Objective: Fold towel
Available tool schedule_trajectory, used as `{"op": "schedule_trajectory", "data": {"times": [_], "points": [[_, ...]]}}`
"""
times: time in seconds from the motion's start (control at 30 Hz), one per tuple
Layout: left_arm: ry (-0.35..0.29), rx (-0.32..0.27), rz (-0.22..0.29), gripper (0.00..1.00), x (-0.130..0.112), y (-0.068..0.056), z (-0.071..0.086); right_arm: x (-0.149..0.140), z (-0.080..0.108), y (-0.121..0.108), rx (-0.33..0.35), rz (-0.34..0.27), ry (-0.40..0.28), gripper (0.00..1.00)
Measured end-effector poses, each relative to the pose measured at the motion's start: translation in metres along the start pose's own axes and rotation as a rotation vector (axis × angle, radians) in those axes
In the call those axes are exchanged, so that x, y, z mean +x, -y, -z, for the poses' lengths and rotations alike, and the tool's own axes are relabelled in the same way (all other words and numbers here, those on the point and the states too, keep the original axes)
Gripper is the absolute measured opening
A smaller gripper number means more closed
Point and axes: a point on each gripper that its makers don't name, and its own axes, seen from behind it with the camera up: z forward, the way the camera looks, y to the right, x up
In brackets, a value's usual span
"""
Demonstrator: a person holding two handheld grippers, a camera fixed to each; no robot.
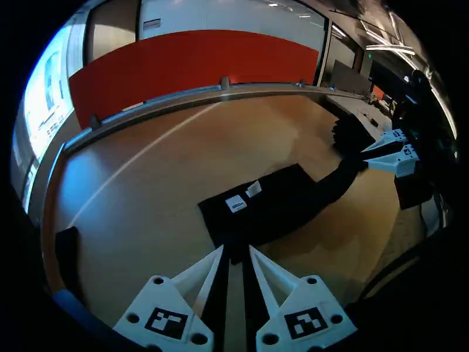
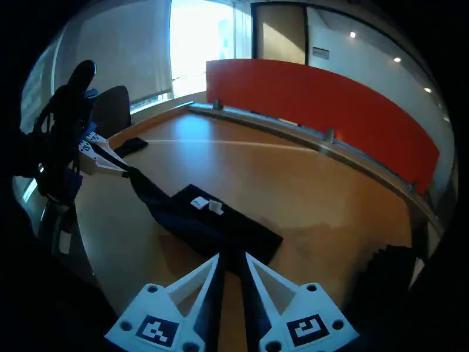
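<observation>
**While both claws are pinched onto the towel, the fold hasn't really landed yet**

Since the left gripper is the closest thing in its own view, I'll start there. Its two fingers come together on the near edge of the dark cloth, which is bunched right at the tips, so I'd call it clamped on. The right gripper is doing the same in its own view, squeezed onto the near edge at its end.

From the left gripper view, most of the towel lies flat on the wooden table, just past the fingertips. Two white tags face up near the middle of it. From there a narrower band of cloth is drawn out and lifted off the wood, running to the far right where the right gripper has it. The right gripper view mirrors that, with the strip rising to the far left where the left gripper has hold of it.

As for progress, I'd say it's early to mid. Both ends are gripped and one part is off the table, but I can't see a clean layer laid over another. I also can't tell whether the flat part is already doubled. What's left looks like carrying the ends over, lining up the edges and letting go.

Further out, a stack of dark cloth sits far right. A metal rail and a red partition run along the table's far edge.
</observation>
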Motion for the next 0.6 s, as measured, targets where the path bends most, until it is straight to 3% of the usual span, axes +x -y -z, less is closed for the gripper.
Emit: {"op": "schedule_trajectory", "data": {"times": [0.3,0.6], "points": [[0.027,0.01,0.026,0.15,-0.001,0.012,-0.035,-0.006,-0.03,-0.016,-0.014,-0.016,0.033,0.17],[0.051,0.012,0.002,0.15,-0.003,0.02,-0.062,-0.015,-0.053,-0.029,-0.028,-0.048,0.06,0.17]]}}
